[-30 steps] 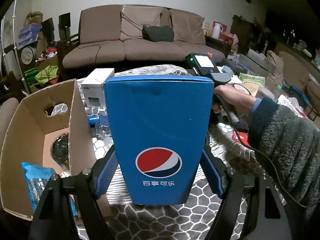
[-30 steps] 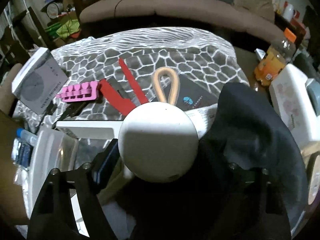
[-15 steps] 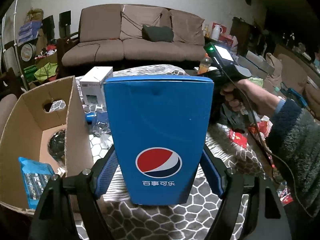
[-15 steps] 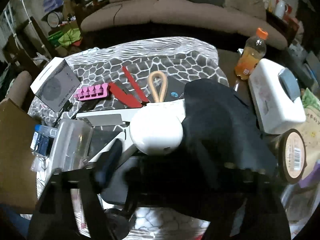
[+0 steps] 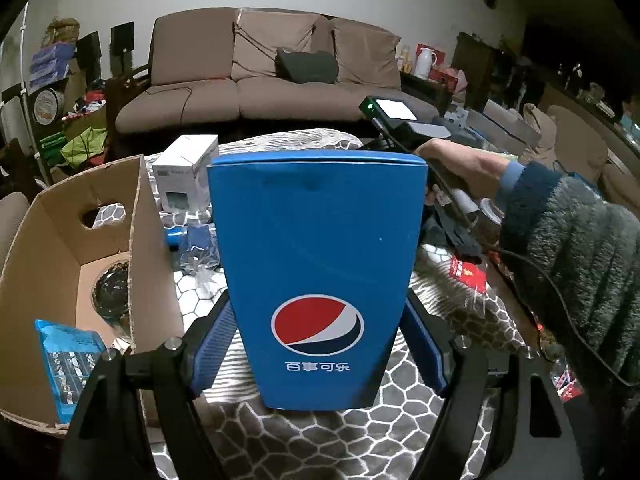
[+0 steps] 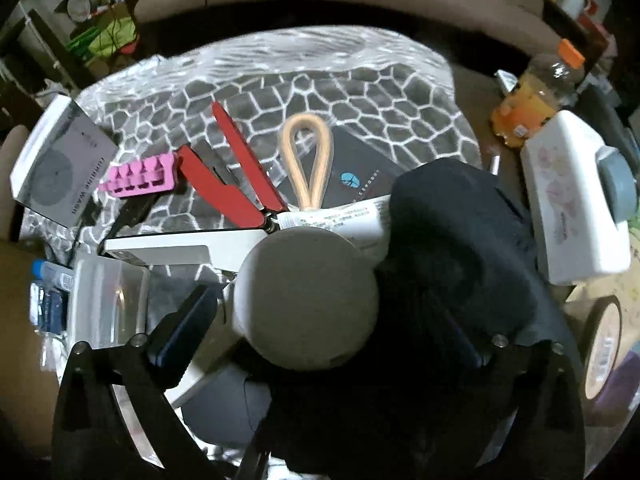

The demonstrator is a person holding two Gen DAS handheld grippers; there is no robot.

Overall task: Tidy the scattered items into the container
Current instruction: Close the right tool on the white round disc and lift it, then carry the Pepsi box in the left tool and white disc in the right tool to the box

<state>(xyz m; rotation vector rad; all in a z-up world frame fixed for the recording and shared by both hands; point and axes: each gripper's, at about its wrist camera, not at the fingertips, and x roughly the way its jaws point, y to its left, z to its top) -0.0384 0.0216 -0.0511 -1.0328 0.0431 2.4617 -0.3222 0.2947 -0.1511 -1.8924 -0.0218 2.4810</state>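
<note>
My left gripper (image 5: 316, 320) is shut on a tall blue Pepsi box (image 5: 316, 232), held upright above the patterned cloth. The open cardboard box (image 5: 136, 216) stands just to its left, with a blue packet (image 5: 68, 364) and a dark round thing (image 5: 112, 292) inside. My right gripper (image 6: 324, 320) is open, its fingers wide apart on either side of a white round ball (image 6: 306, 300). A black cloth (image 6: 460, 260) covers the right finger. Scattered beyond lie red strips (image 6: 224, 196), a pink toe separator (image 6: 140, 176), a beige loop (image 6: 306, 160) and a white tube (image 6: 340, 220).
A person's hand (image 5: 460, 164) and fuzzy sleeve (image 5: 568, 248) cross the right side of the left wrist view. A clear plastic tub (image 6: 108, 300), a white carton (image 6: 60, 160), an orange drink bottle (image 6: 532, 96) and a white tissue box (image 6: 572, 208) ring the cloth. A sofa (image 5: 260, 92) stands behind.
The right gripper rose away from the white ball, then came back down close over it. The left gripper kept hold of the Pepsi box, almost still beside the cardboard box.
</note>
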